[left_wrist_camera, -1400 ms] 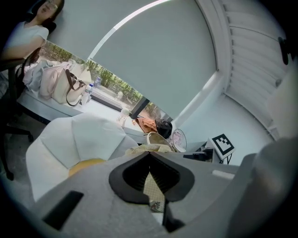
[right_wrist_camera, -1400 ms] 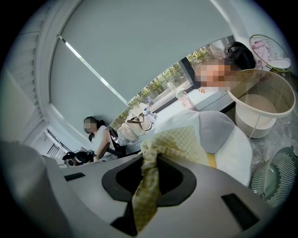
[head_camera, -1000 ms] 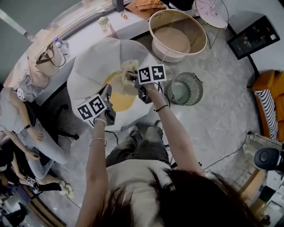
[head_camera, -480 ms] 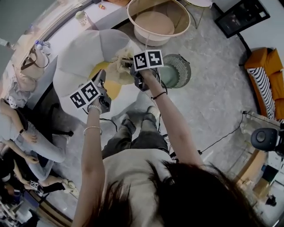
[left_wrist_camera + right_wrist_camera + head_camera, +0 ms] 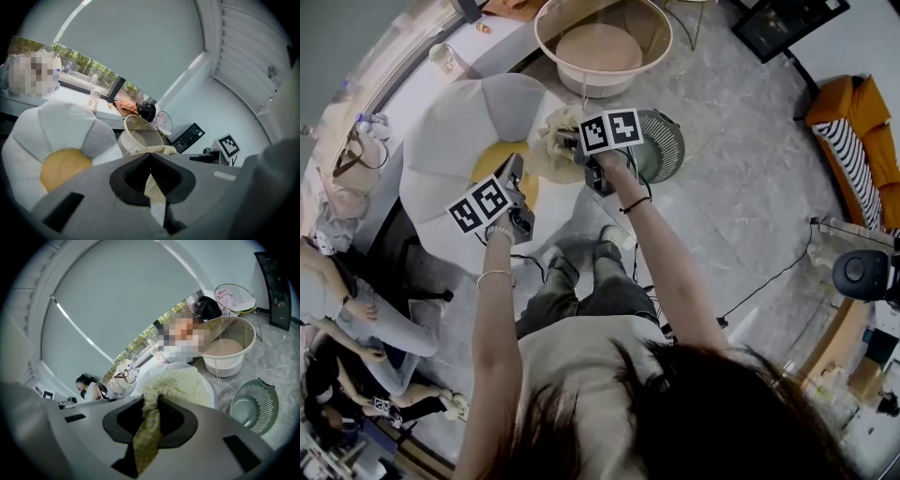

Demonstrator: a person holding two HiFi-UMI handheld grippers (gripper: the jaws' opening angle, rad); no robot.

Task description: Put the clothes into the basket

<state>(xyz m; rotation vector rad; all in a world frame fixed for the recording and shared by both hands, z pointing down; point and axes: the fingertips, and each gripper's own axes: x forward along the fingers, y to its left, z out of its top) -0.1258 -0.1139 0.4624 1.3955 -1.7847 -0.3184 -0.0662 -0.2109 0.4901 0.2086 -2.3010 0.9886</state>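
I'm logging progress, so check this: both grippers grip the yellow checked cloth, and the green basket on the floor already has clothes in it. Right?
Not quite. The green basket is empty: the right gripper view shows its bare bottom. The rest holds: the left gripper and the right gripper both grip the yellow checked cloth.

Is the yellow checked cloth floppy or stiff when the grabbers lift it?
Probably floppy: the cloth bunches and droops where the right gripper pinches it. Likely light, since the left gripper holds it by just a thin fold. It shouldn't roll or break.
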